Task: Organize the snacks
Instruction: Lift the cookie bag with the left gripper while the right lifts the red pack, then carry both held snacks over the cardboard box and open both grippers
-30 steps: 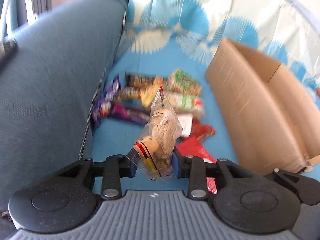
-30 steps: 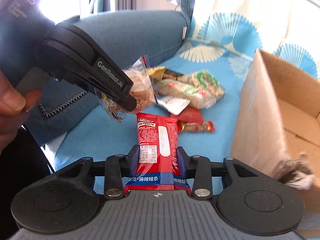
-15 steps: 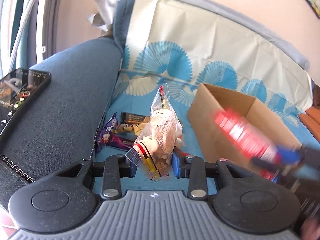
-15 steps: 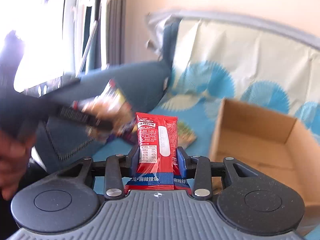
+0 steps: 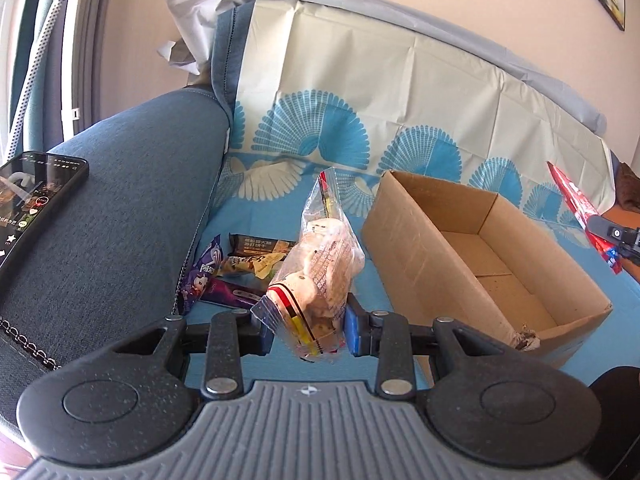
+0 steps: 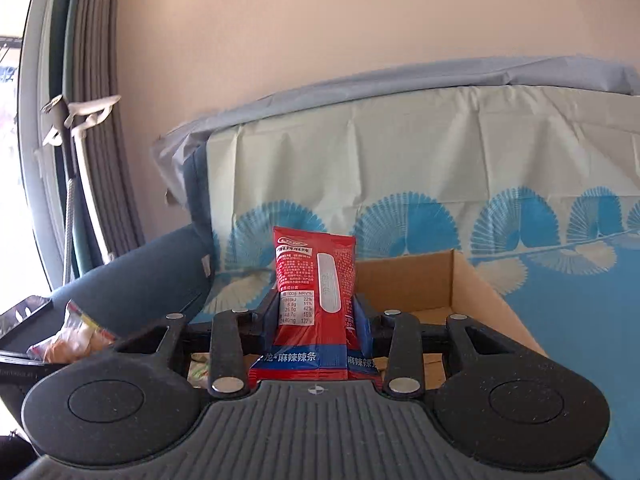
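Observation:
My left gripper is shut on a clear zip bag of pale snacks, held up above the sofa seat, left of an open cardboard box. My right gripper is shut on a red spicy-strip packet, upright between the blue pads, with the box behind and below it. In the left wrist view that red packet and the right gripper show at the far right edge, beyond the box. Several loose snack packets lie on the blue cover left of the box.
A phone rests on the blue sofa armrest at left. The fan-patterned cover drapes the sofa back. Curtains and a window stand at far left. The box holds nothing that I can see.
Both grippers have risen and tipped up from the snack pile. The right one swung its red packet across to the right, past the box; the left has barely moved in the last half second.

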